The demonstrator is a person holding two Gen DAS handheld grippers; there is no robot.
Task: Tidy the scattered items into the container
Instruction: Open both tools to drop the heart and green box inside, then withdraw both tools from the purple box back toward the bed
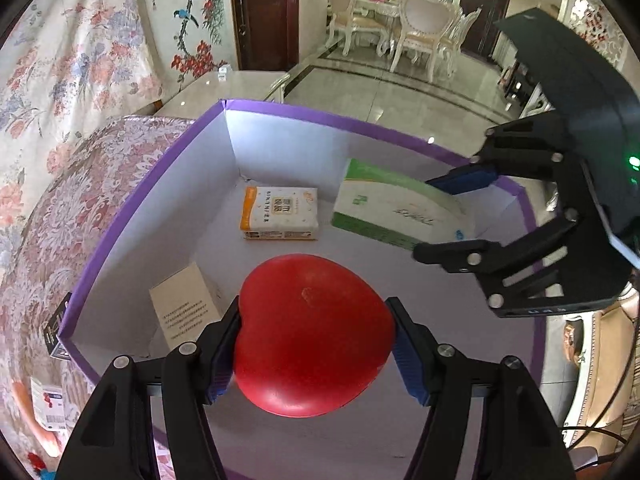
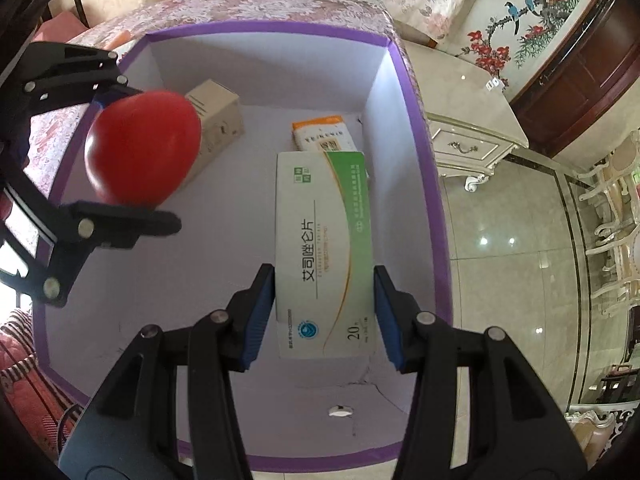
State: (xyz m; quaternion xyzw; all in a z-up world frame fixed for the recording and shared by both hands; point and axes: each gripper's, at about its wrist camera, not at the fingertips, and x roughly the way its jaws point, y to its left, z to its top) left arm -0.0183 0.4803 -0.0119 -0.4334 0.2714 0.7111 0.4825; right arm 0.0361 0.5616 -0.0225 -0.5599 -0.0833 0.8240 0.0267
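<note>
A purple-rimmed box with white walls is the container; it also shows in the right wrist view. My left gripper is shut on a red heart-shaped toy and holds it over the box; it shows in the right wrist view with the heart. My right gripper is shut on a white-and-green medicine carton inside the box; in the left wrist view the gripper holds that carton. An orange-and-white tissue pack and a beige carton lie inside.
The box stands on a floral-covered surface. Small packets lie outside the box at the left. A cream bedside cabinet and a glossy tiled floor lie beyond. A dining table with chairs stands far back.
</note>
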